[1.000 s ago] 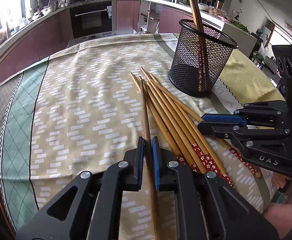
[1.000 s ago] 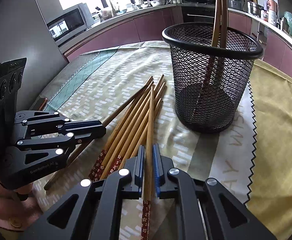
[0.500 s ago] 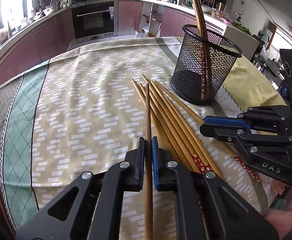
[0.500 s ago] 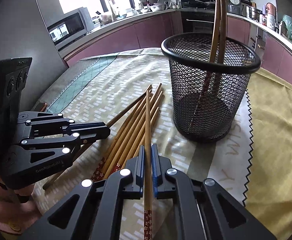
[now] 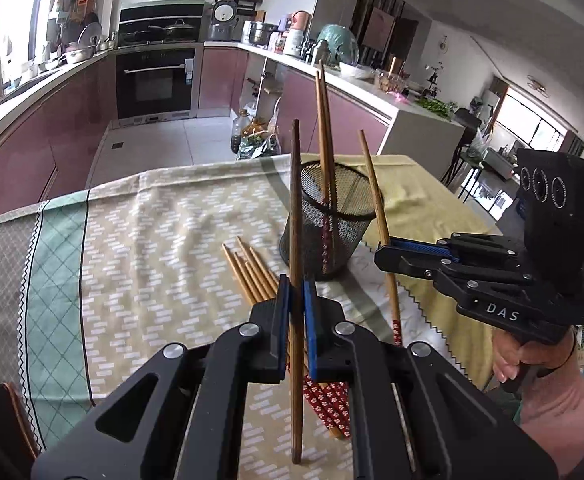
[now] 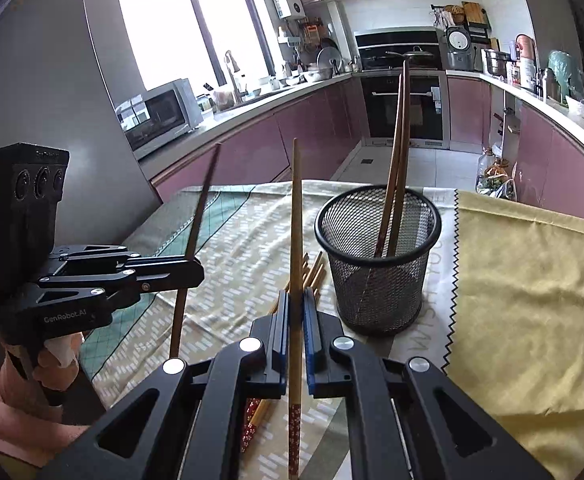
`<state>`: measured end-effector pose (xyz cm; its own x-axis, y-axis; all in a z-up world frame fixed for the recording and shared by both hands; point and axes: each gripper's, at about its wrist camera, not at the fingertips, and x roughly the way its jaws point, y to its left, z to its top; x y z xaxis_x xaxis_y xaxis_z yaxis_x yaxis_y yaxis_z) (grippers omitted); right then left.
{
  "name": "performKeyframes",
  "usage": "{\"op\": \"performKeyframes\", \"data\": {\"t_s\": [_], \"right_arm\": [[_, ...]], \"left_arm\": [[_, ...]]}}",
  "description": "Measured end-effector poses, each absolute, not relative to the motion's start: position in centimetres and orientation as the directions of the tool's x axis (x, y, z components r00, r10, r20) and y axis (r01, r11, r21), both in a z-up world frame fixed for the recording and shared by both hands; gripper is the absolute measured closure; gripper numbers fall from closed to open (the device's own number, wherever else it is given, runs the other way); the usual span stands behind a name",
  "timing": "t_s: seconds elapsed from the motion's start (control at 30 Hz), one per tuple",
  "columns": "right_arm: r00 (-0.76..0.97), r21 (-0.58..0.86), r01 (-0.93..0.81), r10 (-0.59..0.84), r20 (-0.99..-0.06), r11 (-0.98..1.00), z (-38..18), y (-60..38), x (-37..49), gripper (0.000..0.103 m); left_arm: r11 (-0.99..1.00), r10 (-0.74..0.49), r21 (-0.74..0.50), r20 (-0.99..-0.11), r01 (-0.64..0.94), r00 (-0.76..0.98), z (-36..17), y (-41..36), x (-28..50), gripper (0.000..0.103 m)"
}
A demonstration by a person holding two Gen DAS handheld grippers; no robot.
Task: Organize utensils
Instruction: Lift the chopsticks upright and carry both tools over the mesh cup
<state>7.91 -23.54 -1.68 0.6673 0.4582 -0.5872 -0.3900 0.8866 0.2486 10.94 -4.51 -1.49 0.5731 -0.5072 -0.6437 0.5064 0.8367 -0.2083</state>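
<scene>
Left gripper (image 5: 296,296) is clamped on a dark chopstick (image 5: 296,216), right gripper (image 6: 296,304) pinches a lighter chopstick (image 6: 295,240); both sticks point steeply up, clear of the table. Just beyond stands the mesh holder (image 6: 377,264), two chopsticks (image 6: 395,152) already leaning inside; the remaining bundle (image 5: 250,272) lies near its left. Best tip each stick upright over the rim and release low. A second ago both sticks lay flat among the bundle; now they're raised.

Black mesh cup (image 6: 377,264), brown chopsticks (image 5: 252,276) with red flowered ends, beige dashed tablecloth (image 5: 164,264), yellow cloth (image 6: 531,304)
</scene>
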Motion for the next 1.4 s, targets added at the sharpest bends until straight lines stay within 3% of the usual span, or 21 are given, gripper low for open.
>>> {"op": "performKeyframes", "data": {"t_s": [0.33, 0.87, 1.13, 1.4], "right_arm": [[0.745, 0.238, -0.394, 0.460, -0.482, 0.888, 2.3, -25.6, 8.2, 0.097], [0.832, 0.167, -0.387, 0.422, -0.361, 0.907, 8.2, -27.7, 10.2, 0.097], [0.849, 0.148, -0.349, 0.379, -0.368, 0.925, 8.1, -28.3, 11.9, 0.097], [0.813, 0.153, -0.328, 0.362, -0.456, 0.932, 5.8, -28.0, 13.9, 0.097]], "left_arm": [[0.810, -0.570, -0.218, -0.512, 0.545, 0.643, 4.7, -4.3, 9.9, 0.096], [0.802, -0.589, -0.186, -0.400, 0.567, 0.702, 10.7, -8.3, 13.1, 0.096], [0.819, -0.561, -0.152, -0.415, 0.553, 0.716, 10.8, -10.6, 14.1, 0.096], [0.829, -0.527, -0.135, -0.517, 0.543, 0.675, 7.8, -12.5, 16.5, 0.096]]}}
